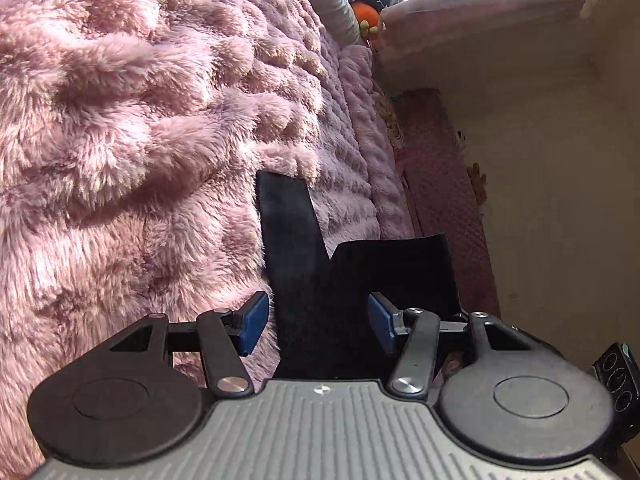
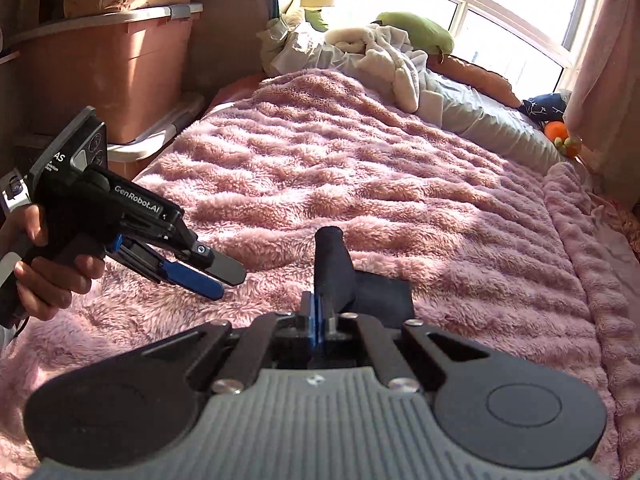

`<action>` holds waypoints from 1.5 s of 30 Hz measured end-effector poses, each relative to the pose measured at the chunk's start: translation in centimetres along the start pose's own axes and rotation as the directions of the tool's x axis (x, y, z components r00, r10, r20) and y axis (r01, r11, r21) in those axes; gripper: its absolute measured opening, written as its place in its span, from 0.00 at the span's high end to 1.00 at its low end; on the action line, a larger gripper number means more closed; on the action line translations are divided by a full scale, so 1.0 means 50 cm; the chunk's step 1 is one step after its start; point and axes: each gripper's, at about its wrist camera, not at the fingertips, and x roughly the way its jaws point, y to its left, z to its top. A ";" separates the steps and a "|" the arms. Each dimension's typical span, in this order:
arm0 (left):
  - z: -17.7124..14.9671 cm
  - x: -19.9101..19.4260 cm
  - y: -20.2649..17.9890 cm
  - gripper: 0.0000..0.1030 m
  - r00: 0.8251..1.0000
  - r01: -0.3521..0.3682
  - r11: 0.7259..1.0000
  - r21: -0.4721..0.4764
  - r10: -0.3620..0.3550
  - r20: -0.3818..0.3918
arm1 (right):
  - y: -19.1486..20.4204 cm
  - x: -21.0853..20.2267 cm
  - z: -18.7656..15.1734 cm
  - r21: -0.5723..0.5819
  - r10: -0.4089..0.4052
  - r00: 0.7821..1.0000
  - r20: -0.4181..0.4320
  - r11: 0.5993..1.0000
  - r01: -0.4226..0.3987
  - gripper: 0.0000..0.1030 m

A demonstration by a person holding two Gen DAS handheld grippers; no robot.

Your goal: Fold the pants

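The right claw [image 2: 319, 320] is clenched on the dark pants [image 2: 360, 288], lifting one end off the pink blanket [image 2: 360, 168], likely to fold it. The left claw [image 1: 316, 326] gapes wide beside the pants, grasping nothing, maybe ready to grab.

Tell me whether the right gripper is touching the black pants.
Touching. The right wrist view shows the right gripper shut on the black pants, dark fabric pinched between its blue pads.
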 end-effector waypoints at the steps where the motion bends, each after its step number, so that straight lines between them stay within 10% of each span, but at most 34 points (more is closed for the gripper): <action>1: -0.007 0.026 0.004 0.40 1.000 0.022 1.000 0.017 -0.022 0.001 | -0.014 0.005 0.004 0.003 0.006 1.000 0.010 1.000 -0.006 1.00; 5: -0.021 0.117 0.069 0.40 0.978 0.196 0.965 -0.174 -0.206 -0.038 | -0.061 0.019 0.027 0.024 0.085 0.995 0.054 0.996 -0.086 1.00; 12: 0.003 0.125 0.090 0.46 0.887 0.455 0.875 -0.166 -0.462 -0.002 | -0.110 0.011 0.036 0.055 0.208 0.973 0.102 0.975 -0.214 1.00; 13: 0.004 0.133 0.097 0.58 0.890 0.445 0.876 -0.188 -0.456 -0.019 | -0.113 0.012 0.033 0.059 0.211 0.971 0.109 0.974 -0.219 1.00; 14: 0.009 0.140 0.100 0.93 0.908 0.403 0.897 -0.182 -0.417 -0.041 | -0.117 0.013 0.030 0.063 0.213 0.971 0.108 0.973 -0.220 1.00; 15: 0.016 0.140 0.105 1.00 0.936 0.341 0.924 -0.170 -0.351 -0.033 | -0.119 0.015 0.030 0.057 0.211 0.972 0.105 0.974 -0.217 1.00; 28: 0.039 0.086 0.117 1.00 0.976 0.215 0.969 -0.121 -0.208 0.063 | -0.215 0.185 0.050 0.086 0.312 0.950 0.022 0.946 -0.313 1.00; 39: 0.044 0.103 0.125 1.00 0.982 0.189 0.972 -0.142 -0.186 0.033 | -0.243 0.372 -0.058 0.135 0.023 0.991 -0.133 0.991 -0.005 1.00; 42: 0.042 0.105 0.120 0.99 0.985 0.175 0.976 -0.132 -0.171 0.037 | -0.239 0.352 -0.046 0.185 -0.105 0.991 -0.080 0.976 0.118 0.56; 45: 0.048 0.088 0.113 0.82 0.991 0.113 0.988 -0.109 -0.103 0.086 | -0.209 0.299 -0.022 0.224 -0.170 0.985 0.002 0.961 0.166 0.63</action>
